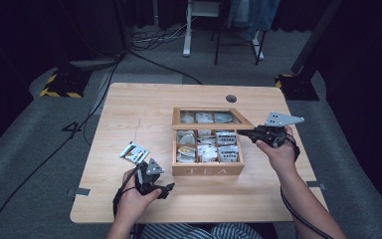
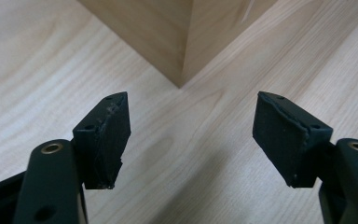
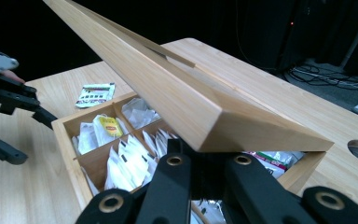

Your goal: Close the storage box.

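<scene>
A light wooden table (image 1: 129, 104) carries an open tea box (image 1: 207, 170), with a sachet (image 1: 134, 153) left of it.

Left forearm: enters the high view from the bottom edge at about 7 o'clock, angled toward 1 o'clock.
Left hand (image 1: 132, 199): wrapped over the gripper body, knuckles up, low over the table.
Left gripper (image 1: 169, 190): points toward 3 o'clock in the high view, grey three-cornered plate on top. In the left gripper view its two black jaws stand well apart with nothing between them.
Right forearm: enters at about 5 o'clock, reaching toward 11 o'clock.
Right hand (image 1: 277, 149): closed round the gripper body.
Right gripper (image 1: 242, 133): points toward 9 o'clock, jaws drawn together, clamped on the raised wooden lid's edge.
</scene>
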Demonstrator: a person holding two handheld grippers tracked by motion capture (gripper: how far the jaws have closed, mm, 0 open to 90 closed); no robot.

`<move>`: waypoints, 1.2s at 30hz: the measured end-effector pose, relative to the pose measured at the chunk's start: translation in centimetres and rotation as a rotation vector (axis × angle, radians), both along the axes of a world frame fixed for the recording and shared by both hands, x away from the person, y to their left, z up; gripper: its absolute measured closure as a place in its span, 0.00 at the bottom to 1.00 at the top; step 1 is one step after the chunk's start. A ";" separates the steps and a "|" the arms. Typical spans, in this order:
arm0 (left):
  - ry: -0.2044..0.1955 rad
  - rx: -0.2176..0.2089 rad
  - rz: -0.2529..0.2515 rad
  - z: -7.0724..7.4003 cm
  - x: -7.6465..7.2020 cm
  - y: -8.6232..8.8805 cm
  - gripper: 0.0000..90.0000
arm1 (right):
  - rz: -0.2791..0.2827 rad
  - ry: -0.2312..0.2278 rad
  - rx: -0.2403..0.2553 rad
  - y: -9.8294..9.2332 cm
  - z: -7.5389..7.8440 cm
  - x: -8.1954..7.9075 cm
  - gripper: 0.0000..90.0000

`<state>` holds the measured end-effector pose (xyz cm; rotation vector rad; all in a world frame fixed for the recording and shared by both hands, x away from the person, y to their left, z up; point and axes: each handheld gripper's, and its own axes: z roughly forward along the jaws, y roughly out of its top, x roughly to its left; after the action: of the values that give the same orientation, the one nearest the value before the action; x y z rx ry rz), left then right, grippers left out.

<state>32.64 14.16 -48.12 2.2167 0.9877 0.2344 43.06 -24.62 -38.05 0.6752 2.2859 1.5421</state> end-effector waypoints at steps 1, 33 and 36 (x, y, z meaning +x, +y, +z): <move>0.006 -0.006 0.001 -0.2 0.0 0.0 0.31 | 0.001 0.003 -0.002 -0.1 0.0 -0.1 1.00; -0.089 0.032 -0.009 -2.3 0.4 -1.7 0.17 | 0.013 0.149 -0.133 -1.0 1.1 -2.0 0.99; -0.089 0.032 -0.008 -2.3 0.4 -1.7 0.17 | 0.012 0.169 -0.156 -1.0 1.1 -2.2 0.99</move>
<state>33.03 12.48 -50.38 2.2184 0.9327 0.3451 40.81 -25.57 -36.98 0.7763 2.5060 1.3391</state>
